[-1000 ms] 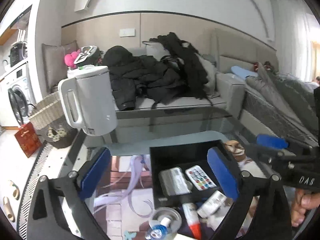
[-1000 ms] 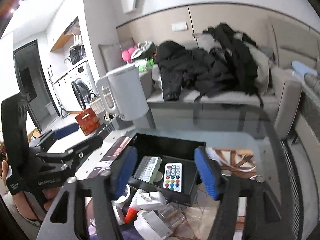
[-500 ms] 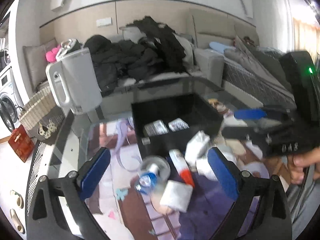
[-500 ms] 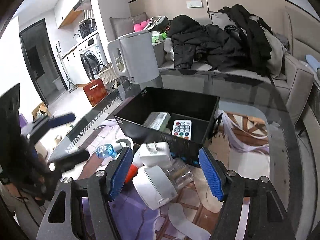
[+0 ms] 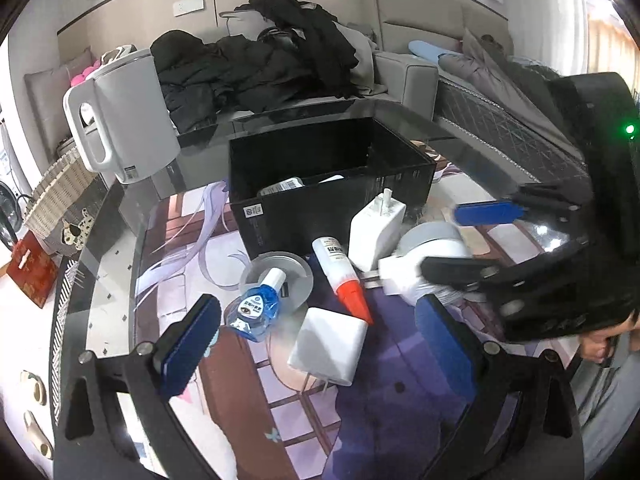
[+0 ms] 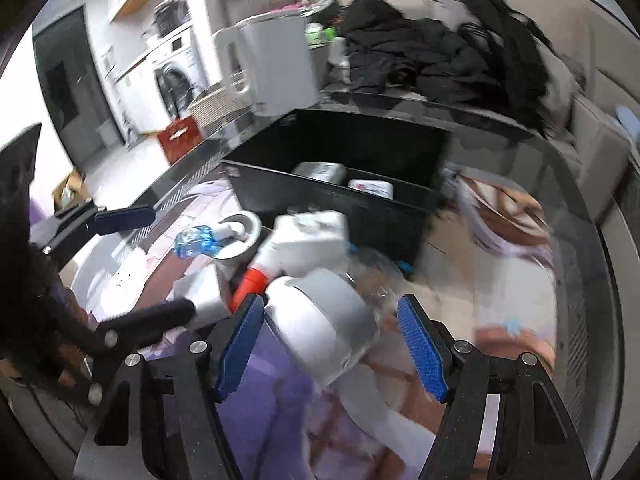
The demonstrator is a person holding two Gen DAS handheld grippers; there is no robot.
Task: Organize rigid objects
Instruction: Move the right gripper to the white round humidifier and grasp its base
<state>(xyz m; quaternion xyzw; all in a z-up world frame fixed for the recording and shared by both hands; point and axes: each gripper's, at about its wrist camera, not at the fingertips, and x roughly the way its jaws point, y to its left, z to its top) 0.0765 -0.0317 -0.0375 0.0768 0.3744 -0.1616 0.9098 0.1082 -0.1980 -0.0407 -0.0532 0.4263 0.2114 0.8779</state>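
Observation:
A black box [image 5: 332,216] stands on the glass table and holds a few small items. Loose things lie in front of it: an upright white charger [image 5: 376,232], a red-capped glue tube [image 5: 342,280], a blue bottle [image 5: 252,308] on a grey disc [image 5: 296,276], and a flat white adapter [image 5: 328,346]. My left gripper [image 5: 316,344] is open, with the flat adapter between its blue pads. My right gripper [image 6: 332,346] is open around a white-and-grey round device [image 6: 324,320]. In the left wrist view the right gripper [image 5: 468,240] straddles the round device [image 5: 432,252].
A white kettle [image 5: 124,120] stands left of the box near the table's far edge. A sofa piled with dark coats [image 5: 260,64] lies behind the table. A wicker basket [image 5: 60,184] and a red box [image 5: 32,272] sit on the floor at left.
Both grippers have drawn back from over the box and dropped to the loose pile in front of it. The right one now brackets the round device, the left one the flat adapter.

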